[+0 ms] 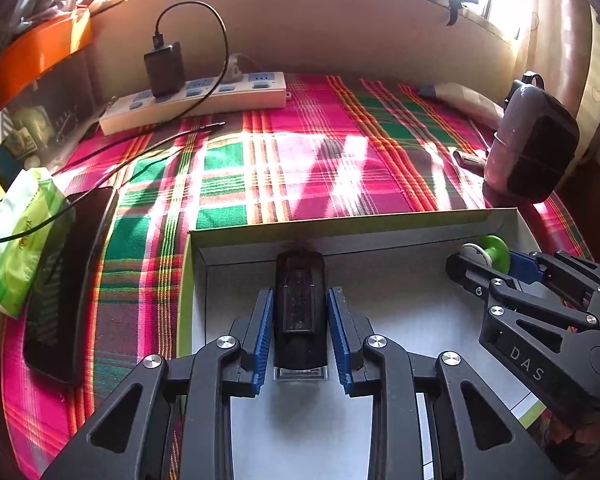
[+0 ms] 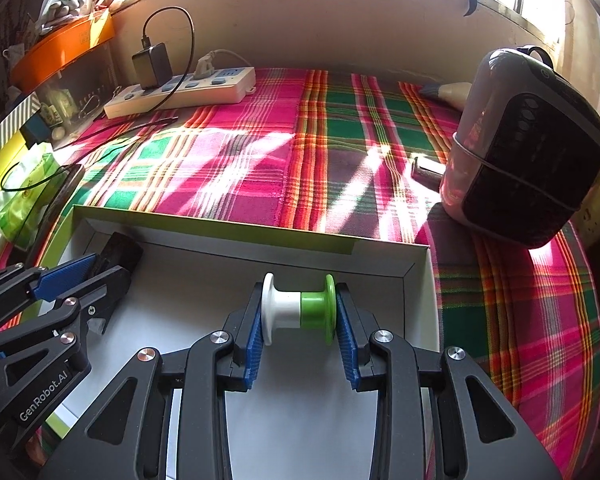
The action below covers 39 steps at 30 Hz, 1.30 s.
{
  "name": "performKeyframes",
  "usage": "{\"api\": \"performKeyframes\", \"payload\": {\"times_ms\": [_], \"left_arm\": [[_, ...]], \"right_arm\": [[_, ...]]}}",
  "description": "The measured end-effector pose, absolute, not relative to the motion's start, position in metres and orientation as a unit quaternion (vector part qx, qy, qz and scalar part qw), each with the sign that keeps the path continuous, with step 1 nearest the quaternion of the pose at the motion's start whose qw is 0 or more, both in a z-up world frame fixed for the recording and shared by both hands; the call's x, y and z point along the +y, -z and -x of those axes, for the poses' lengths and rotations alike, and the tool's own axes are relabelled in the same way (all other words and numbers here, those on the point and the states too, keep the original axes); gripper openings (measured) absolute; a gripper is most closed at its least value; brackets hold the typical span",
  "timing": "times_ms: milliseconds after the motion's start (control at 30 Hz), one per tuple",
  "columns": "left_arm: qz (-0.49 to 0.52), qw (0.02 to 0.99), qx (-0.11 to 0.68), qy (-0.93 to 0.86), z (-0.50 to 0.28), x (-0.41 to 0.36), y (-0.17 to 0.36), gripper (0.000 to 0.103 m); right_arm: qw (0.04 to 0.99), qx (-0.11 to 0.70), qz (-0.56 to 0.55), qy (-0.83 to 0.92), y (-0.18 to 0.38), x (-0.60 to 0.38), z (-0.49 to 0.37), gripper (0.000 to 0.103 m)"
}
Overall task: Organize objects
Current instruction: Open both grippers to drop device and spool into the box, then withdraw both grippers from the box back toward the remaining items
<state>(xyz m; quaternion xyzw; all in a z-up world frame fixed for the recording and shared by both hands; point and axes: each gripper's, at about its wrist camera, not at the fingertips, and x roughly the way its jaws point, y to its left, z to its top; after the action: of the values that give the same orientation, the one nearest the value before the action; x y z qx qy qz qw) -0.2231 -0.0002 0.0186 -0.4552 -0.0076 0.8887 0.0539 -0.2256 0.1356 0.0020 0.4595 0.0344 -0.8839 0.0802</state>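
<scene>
White box (image 1: 260, 240) on plaid cloth (image 1: 300, 168), left tool (image 1: 300, 332) grasping black device (image 1: 300, 304), right tool (image 2: 300, 328) grasping spool (image 2: 300, 306).

A box (image 1: 340, 222) sits at the near edge of the table (image 1: 308, 168). Inside it, a block (image 1: 300, 304) lies against the far wall toward the left, between the left tongs (image 1: 300, 340). A spool (image 2: 299, 308) lies on its side near the box's far right corner, between the right tongs (image 2: 300, 336). Behind the box, at the table's far left by the wall, lies a power strip (image 1: 196, 98) with a charger (image 1: 164, 68) plugged into it. A heater (image 2: 524, 148) stands right of the box. A tissue pack (image 1: 16, 240) lies left of the box, with a phone (image 1: 72, 284) between them.
</scene>
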Motion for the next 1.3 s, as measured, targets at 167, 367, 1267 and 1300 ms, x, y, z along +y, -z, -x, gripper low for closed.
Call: {"api": "performKeyframes", "payload": {"times_ms": [167, 367, 1267, 1300], "left_arm": [[0.454, 0.052, -0.01, -0.89, 0.22, -0.001, -0.021, 0.031], [0.447, 0.046, -0.009, -0.893, 0.211, -0.003, -0.028, 0.034], [0.399, 0.039, -0.002, -0.916, 0.122, 0.004, -0.06, 0.035], [0.395, 0.04, -0.003, -0.918, 0.117, 0.005, -0.061, 0.035]], "right_arm": [[0.085, 0.029, -0.456, 0.886, -0.004, 0.135, 0.222, 0.05], [0.08, 0.027, -0.449, 0.89, -0.009, 0.135, 0.215, 0.05], [0.076, 0.022, -0.399, 0.913, -0.039, 0.142, 0.13, 0.056], [0.077, 0.024, -0.396, 0.915, -0.039, 0.142, 0.125, 0.056]]}}
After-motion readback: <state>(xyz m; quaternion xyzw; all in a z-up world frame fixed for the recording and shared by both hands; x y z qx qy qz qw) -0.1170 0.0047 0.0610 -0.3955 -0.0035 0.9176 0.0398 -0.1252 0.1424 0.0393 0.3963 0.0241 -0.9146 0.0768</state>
